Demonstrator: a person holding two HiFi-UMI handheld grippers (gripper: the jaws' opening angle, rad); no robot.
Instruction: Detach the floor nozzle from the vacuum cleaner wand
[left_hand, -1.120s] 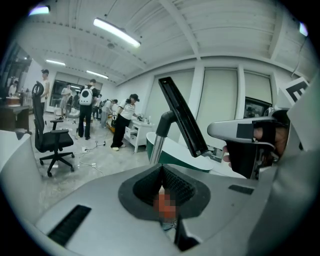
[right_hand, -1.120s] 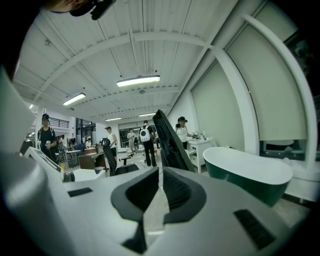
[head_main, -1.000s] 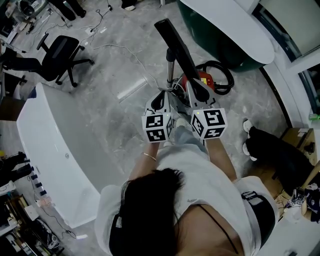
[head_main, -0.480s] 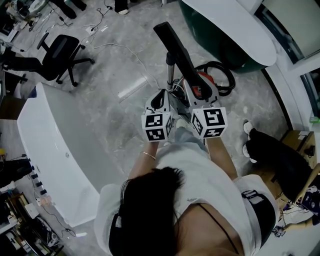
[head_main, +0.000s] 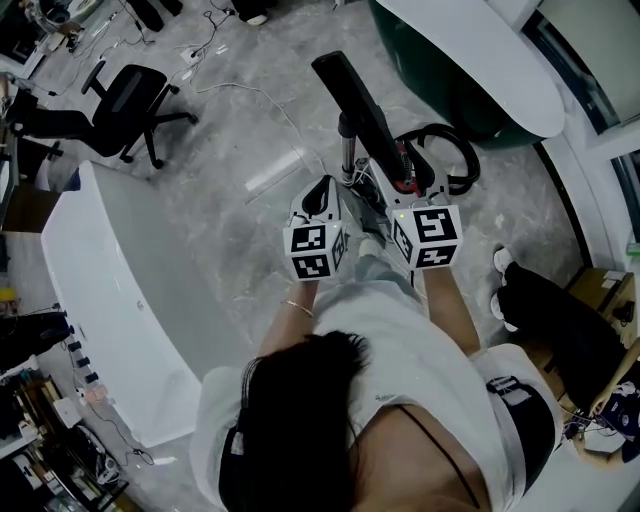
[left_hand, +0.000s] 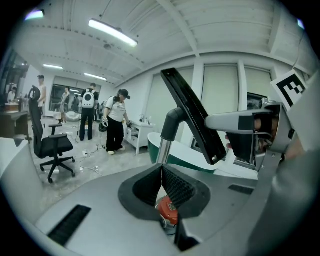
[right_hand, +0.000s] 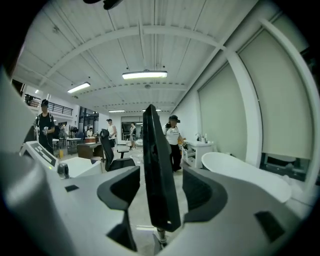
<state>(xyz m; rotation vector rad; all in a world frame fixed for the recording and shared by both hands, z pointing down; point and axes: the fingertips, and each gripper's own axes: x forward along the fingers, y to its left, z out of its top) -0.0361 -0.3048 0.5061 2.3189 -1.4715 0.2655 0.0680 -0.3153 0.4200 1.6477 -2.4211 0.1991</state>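
Okay, the floor nozzle (head_main: 352, 92) is a long, flat, matte black bar. It's tilted up in the air on top of the chrome wand (head_main: 347, 152), joined through a dark curved elbow (left_hand: 171, 119), so it's not off yet. My right gripper (right_hand: 159, 190) has its jaws spread wide; they've just been opening. The nozzle's thin black edge stands between the pads (right_hand: 119, 186) with neither one pressing it. My left gripper (left_hand: 161, 172) has its ribbed black pads closed together on nothing. The shiny tube rises just beyond their tips, and I can't tell whether it touches them. Below the jaws sits the glossy red canister (left_hand: 167, 210), its black hose (head_main: 445, 130) looped on the marbled grey floor (head_main: 230, 140). Compared with a second ago, the right gripper has slid to the right in the head view, the left one has barely shifted, and the nozzle remains on the wand.
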